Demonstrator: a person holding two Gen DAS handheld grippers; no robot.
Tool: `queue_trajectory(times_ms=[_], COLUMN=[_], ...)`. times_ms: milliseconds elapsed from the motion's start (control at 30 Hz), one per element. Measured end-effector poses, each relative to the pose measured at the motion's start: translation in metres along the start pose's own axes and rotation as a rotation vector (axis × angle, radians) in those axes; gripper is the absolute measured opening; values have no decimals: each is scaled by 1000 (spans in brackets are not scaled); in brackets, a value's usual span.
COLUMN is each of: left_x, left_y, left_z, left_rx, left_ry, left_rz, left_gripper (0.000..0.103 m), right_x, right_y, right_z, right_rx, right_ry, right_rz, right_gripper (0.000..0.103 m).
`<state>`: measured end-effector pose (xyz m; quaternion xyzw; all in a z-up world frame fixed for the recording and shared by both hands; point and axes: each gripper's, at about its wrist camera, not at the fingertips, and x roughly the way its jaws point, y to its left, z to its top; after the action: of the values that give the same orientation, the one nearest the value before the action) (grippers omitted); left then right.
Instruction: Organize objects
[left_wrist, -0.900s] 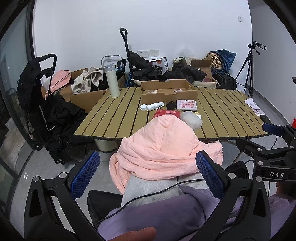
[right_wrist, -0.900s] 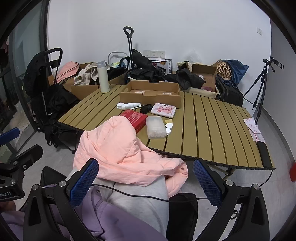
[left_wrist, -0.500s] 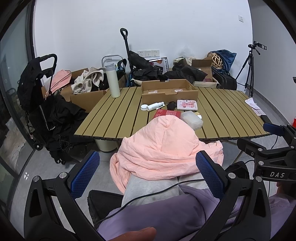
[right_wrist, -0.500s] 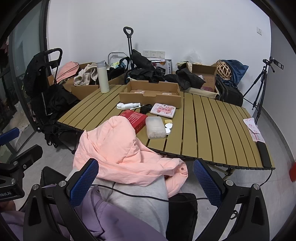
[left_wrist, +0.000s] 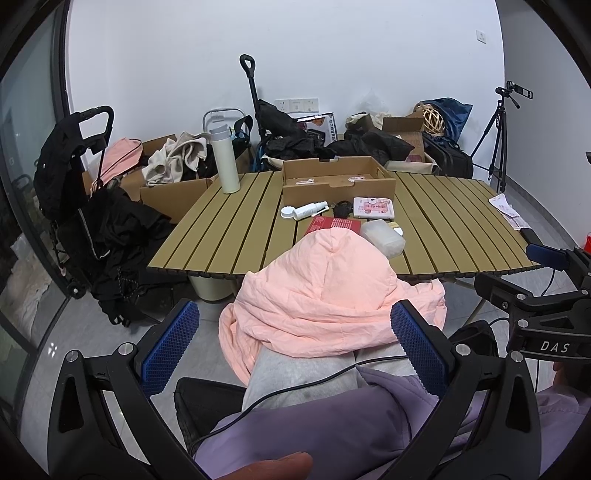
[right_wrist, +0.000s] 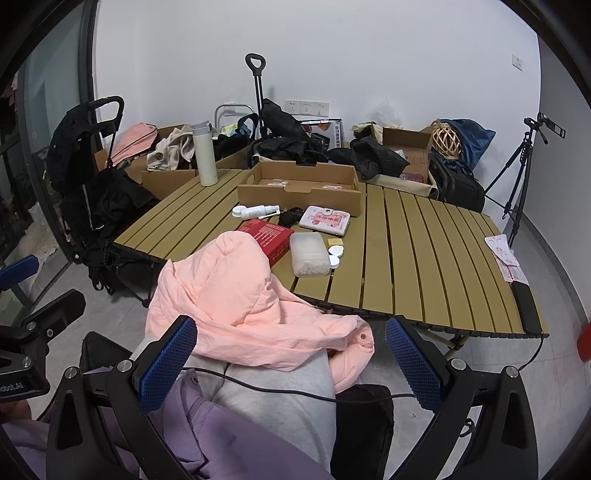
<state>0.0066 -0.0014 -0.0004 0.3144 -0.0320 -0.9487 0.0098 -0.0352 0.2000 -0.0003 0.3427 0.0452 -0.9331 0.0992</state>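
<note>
On the slatted table (left_wrist: 229, 236) (right_wrist: 424, 251) lie a red box (right_wrist: 269, 236), a frosted plastic case (right_wrist: 310, 253) (left_wrist: 382, 236), a pink-patterned pouch (right_wrist: 327, 220) (left_wrist: 373, 207), a white spray bottle (right_wrist: 255, 211) (left_wrist: 306, 211) and small white lids (right_wrist: 336, 253), all in front of an open cardboard box (right_wrist: 299, 188) (left_wrist: 336, 177). A pink jacket (left_wrist: 325, 295) (right_wrist: 236, 295) is draped over the seated person's knees and hides part of the red box. My left gripper (left_wrist: 293, 345) and right gripper (right_wrist: 290, 360) hang open over the lap, short of the table, holding nothing.
A white thermos (left_wrist: 224, 158) (right_wrist: 204, 153) stands at the table's far left. A black phone (right_wrist: 526, 306) and papers (right_wrist: 504, 254) lie at the right edge. Boxes, bags, clothes, a black cart (left_wrist: 74, 199) and a tripod (right_wrist: 521, 162) crowd the floor behind. A cable crosses the lap.
</note>
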Motion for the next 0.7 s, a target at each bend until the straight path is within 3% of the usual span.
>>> queue_trajectory(times_ms=[200,333,433,533,600,633,700], left_x=[-2,6,19,27,32,37,52], left_y=[1,2,4,2,2,3,5], left_z=[1,1,-3,-7,-9,-9,-13], left_rx=[-4,-13,-22,-10,2,0,-17], left_ry=[-12,20,63,67,57,61,83], left_rz=[7,-3,-20,-35,-60,-85,-109], left_gripper=[103,103,103,103,103,103,103], right_x=[0,-1,-8,-1,7,14,25], right_y=[-1,-1,-2,-10,-12,-13,-11], right_z=[0,0,-1,-3,-5,-6,-9], right_rx=[0,0,2,30,40,29,0], right_ry=[0,-11,-70,-63,-44,-32,-27], right_rz=[-1,7,22,82,104,102,59], right_gripper=[103,103,103,103,98,90,89])
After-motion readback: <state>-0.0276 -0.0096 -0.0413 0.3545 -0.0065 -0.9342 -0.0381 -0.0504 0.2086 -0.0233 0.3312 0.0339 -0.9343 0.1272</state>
